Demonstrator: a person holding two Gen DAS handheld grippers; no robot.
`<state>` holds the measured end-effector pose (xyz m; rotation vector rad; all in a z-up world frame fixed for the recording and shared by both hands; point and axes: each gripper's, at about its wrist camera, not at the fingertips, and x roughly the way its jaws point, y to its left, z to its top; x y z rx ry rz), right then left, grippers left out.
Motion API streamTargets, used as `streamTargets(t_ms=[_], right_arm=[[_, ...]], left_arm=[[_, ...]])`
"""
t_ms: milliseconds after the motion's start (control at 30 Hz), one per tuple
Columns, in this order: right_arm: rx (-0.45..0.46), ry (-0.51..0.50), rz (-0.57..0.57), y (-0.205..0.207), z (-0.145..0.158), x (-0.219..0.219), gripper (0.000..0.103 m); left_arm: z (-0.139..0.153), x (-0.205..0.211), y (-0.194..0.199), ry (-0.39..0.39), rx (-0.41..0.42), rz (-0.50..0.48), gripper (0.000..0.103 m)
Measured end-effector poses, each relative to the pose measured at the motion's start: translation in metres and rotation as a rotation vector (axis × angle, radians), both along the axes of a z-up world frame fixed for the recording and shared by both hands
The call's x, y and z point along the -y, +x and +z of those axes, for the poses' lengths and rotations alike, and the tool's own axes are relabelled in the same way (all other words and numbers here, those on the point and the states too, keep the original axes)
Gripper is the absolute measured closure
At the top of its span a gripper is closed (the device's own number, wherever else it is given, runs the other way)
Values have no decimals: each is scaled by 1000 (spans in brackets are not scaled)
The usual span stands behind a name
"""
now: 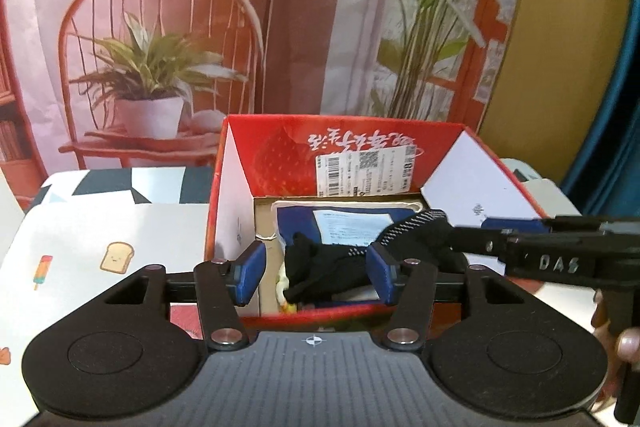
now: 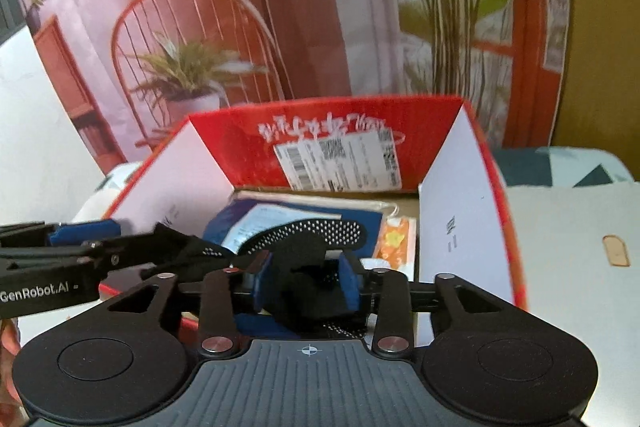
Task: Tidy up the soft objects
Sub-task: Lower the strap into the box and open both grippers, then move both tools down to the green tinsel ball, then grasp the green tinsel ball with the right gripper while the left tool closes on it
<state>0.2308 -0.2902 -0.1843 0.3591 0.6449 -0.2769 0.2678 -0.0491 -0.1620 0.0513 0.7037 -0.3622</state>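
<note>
Left wrist view: the left gripper point(image 1: 316, 273) stands over the open red box point(image 1: 440, 131). Its blue fingers point(image 1: 250, 273) are spread, with clear space on the left side; the black glove point(image 1: 324, 273) lies between them, close against the right pad, and no pressure on the cloth is evident. Treat it as released. The glove droops into the box over a blue packet point(image 1: 300, 223). The right gripper enters from the right edge, at the glove's dotted cuff end.

Right wrist view: the right gripper point(image 2: 306, 285) has bunched black glove fabric point(image 2: 304, 267) between its fingers point(image 2: 350, 283), which are partly parted. The cloth fills the gap, but whether the pads press on it cannot be told. The dotted palm side arches above the fingers. The left gripper reaches in from the left edge.

Handling: the glove appears light, limp and shapeless. It will fold, sag and trail when lifted. The dotted palm probably gives good friction against the pads. Recommended hold: pinch a thick bunched fold or the cuff, not a single loose finger, which may stretch or slip out.
</note>
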Motion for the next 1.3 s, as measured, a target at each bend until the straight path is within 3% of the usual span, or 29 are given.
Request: streamTargets(t_ms=[67,233,433,633,833,1300], right_arm=[[40,-15,4,-12,6,-4,59],[134,-58,14,-50,16,-17,58],[169,-56,-4,-93,6,-27,58],[163,-46,-18,-130,-17,-45,58],[92,-2,-14,-156,-55,-66,58],[29,41,33,-159,-87,-87,58]], left_arm=[[1,-4,-12,-6,12,3,45],[-7,-17,-47,-46,-2,19,45],[-29,-27,-82,-88,-41,42,45],[-45,-29,-108,-88,-67,35,45],[-60,-25,-123,-65,-94,16,45],[-88,-28,-136,-103,-150,2,45]])
